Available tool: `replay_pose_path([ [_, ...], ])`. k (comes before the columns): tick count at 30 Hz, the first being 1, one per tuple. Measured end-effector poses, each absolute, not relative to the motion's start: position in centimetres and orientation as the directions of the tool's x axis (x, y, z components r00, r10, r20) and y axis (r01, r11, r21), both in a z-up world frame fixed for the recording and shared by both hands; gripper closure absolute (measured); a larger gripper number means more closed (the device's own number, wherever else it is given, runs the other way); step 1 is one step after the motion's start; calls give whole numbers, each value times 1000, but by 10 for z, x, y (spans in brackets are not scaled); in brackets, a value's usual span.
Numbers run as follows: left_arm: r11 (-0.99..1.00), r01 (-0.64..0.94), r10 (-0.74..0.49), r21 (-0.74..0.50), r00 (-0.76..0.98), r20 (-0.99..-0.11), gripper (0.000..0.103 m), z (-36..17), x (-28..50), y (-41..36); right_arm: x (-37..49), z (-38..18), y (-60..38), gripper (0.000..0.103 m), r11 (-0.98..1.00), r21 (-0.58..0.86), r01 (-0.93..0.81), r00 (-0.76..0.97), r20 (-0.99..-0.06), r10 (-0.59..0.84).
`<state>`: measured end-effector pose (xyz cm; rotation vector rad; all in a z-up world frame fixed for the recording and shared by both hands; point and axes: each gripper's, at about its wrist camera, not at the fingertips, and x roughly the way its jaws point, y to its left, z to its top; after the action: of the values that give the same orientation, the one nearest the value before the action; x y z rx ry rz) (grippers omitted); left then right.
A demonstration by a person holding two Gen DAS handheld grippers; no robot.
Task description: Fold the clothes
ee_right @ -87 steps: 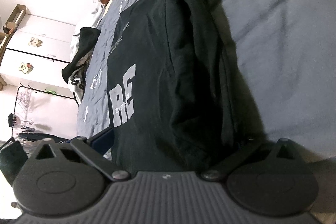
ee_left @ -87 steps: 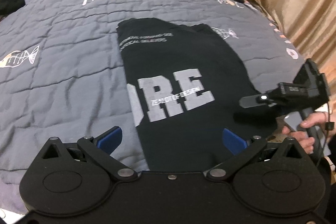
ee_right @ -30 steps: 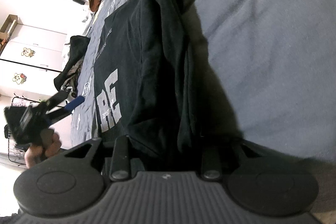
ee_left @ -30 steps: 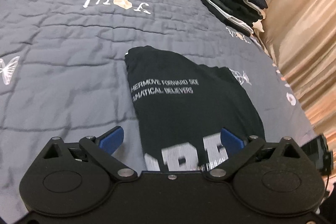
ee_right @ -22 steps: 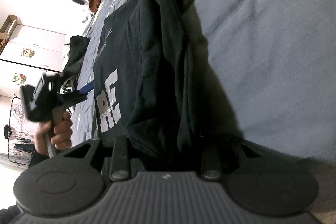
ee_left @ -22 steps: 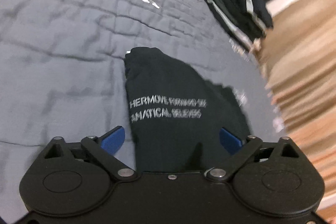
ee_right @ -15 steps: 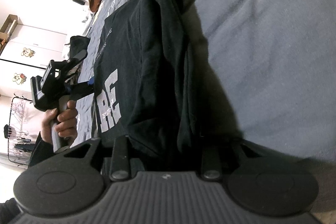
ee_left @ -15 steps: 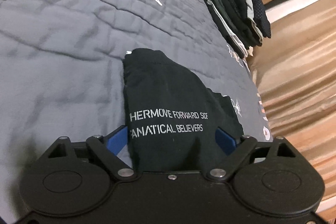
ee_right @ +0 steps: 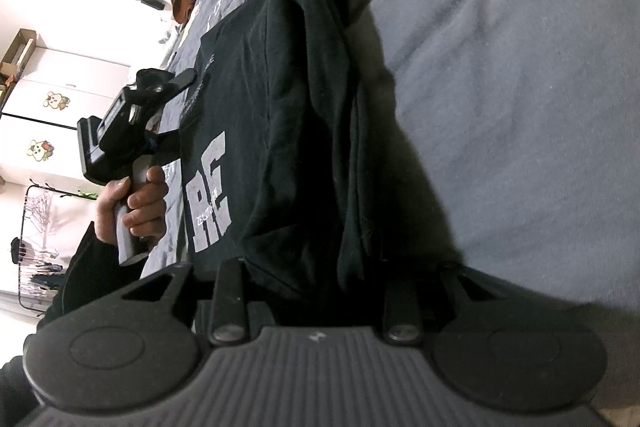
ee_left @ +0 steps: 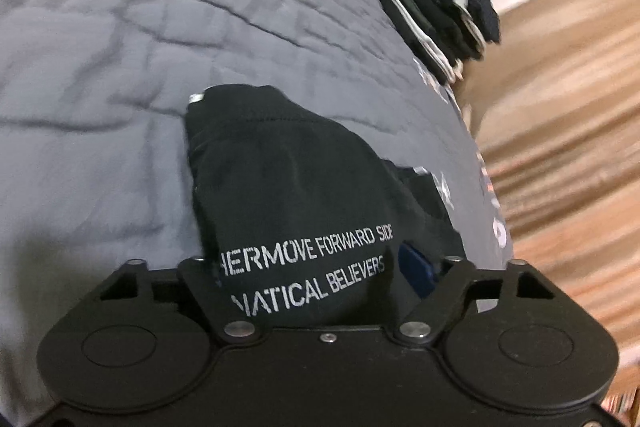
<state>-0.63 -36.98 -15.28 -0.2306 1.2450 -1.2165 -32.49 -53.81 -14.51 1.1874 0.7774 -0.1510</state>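
1. Over on the grey quilted bed [ee_left: 100,75] there's a black sweatshirt [ee_left: 288,179] with white print, lying long and narrow with its sides already turned in, so it looks partway folded.
2. Right gripper [ee_right: 316,291] sits at the near end of the sweatshirt with its fingers drawn in tight, clamped on a bunch of the black cloth.
3. Left gripper [ee_left: 316,267] is right down on the fabric by the printed lines. One blue pad shows to the right and cloth bulges up between the fingers, but I honestly can't tell whether it's biting yet or just straddling the edge. From the right camera you can see it coming in from the sweatshirt's left side with a hand [ee_right: 136,203] on the handle.
4. My read is that this is a grab for a crosswise fold. To do it well, get all the layers in both grips, not just the top one, and keep the two ends level so the tucked sides don't slide out when lifted.
5. Room-wise: lots of open quilt beyond and to the left of the sweatshirt. The bed's edge is close on the right, and a stack of folded clothes [ee_left: 436,3] sits by the far right corner, well apart, so fold straight ahead and not toward that side.
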Motion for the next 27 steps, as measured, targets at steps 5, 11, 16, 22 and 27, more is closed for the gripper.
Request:
replay_pose_path([
  [5,376,605,-785,-701,-194,-589,67,-149,-2,-363,-324,-144,-533,72,393,769,504,736,-621,270],
  [11,389,582,-775,-714,-212,-595,62,-155,1,-365,-328,-145,-530,72,389,768,509,741,-620,257],
  [16,397,534,-789,-747,-217,-575,56,-165,6,-373,-326,-143,-527,72,393,763,513,738,-626,252],
  [22,384,610,-778,-693,-191,-599,69,-156,-1,-379,-326,-141,-523,72,387,762,519,741,-627,242],
  [27,375,658,-778,-653,-159,-607,78,-142,-10,-380,-327,-135,-516,73,397,750,529,741,-636,214],
])
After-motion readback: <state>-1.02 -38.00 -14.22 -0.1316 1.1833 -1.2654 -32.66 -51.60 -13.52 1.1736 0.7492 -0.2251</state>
